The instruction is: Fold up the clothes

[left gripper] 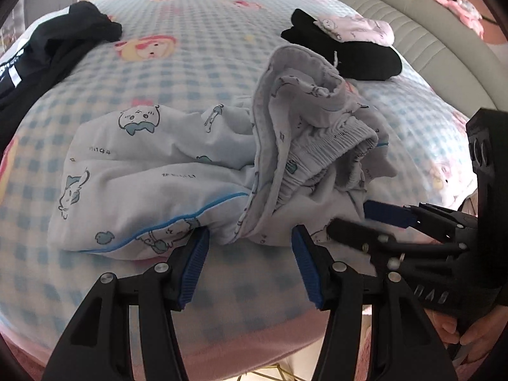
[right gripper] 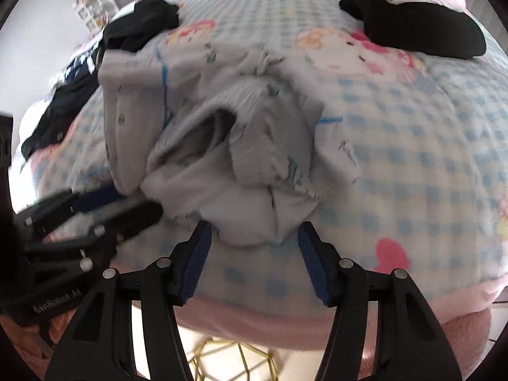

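Note:
A pale pyjama garment (left gripper: 152,171) with cartoon prints and blue piping lies crumpled on the checked bed sheet (left gripper: 190,73); its elastic waistband (left gripper: 330,149) is bunched up on the right. My left gripper (left gripper: 250,241) is open at the garment's near edge, and a fold of cloth sits between its blue pads (left gripper: 193,266) without being pinched. My right gripper (right gripper: 254,238) is open too, straddling the near end of the bunched cloth (right gripper: 241,146). Each gripper shows in the other's view: the right gripper (left gripper: 347,217) against the waistband side, the left gripper (right gripper: 138,200) low at the left.
A black garment (left gripper: 60,44) lies at the far left. A folded black piece (left gripper: 358,57) with a pink one (left gripper: 362,28) on top sits at the back right, near the grey padded headboard (left gripper: 438,41). The bed's pink near edge (left gripper: 254,346) runs below the fingers.

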